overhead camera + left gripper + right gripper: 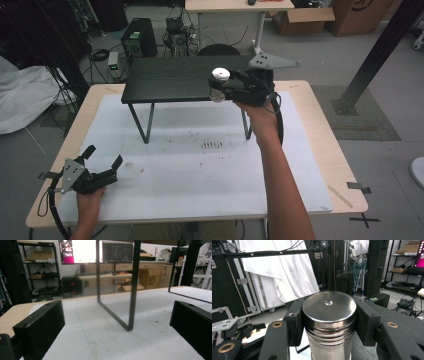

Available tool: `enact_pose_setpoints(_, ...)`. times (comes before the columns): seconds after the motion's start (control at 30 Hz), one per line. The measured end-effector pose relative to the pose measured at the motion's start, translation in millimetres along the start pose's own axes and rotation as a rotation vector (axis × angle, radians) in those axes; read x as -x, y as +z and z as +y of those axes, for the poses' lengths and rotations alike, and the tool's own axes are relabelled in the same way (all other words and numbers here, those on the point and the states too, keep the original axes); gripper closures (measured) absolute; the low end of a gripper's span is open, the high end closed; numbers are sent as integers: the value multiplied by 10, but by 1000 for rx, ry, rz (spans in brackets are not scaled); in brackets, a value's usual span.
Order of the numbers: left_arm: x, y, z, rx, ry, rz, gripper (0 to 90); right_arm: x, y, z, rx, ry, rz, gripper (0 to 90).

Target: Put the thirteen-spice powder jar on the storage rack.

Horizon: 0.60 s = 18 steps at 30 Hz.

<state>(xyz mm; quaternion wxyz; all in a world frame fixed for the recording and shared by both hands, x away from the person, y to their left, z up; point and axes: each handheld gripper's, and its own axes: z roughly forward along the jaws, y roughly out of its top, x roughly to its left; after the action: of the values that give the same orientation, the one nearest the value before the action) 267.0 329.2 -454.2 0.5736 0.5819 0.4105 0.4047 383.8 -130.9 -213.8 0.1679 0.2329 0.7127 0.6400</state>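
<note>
Item: steel canister [219, 84], lidded, long axis upright. Location: clamped in my right gripper [223, 86], pads either side just under the lid [329, 305], held over the right front corner of the small black table [170, 80] that stands at the far edge of the worktop [210, 185].

Right gripper: clenched on the canister, pointing left across the black table's front edge; base of the canister looks clear of the top, though I cannot tell the gap for sure.

Left gripper [102, 162]: released, jaws wide with nothing between them, resting low at the worktop's near left corner, well apart from the canister.

Governing relation: black tabletop lies directly below and leftward of the canister; right hand is the nearer, so I judge the set-down is its job
</note>
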Motion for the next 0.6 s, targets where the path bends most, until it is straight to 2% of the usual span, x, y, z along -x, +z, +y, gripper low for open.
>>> enact_pose_setpoints(0.47,-1,3,-1,6,-3,0,2,193,366,70,-17,22,-50,483)
enact_pose_setpoints(0.6,-2,2,0,2,2,0,3,263,537,85,-34,28,-74,483)
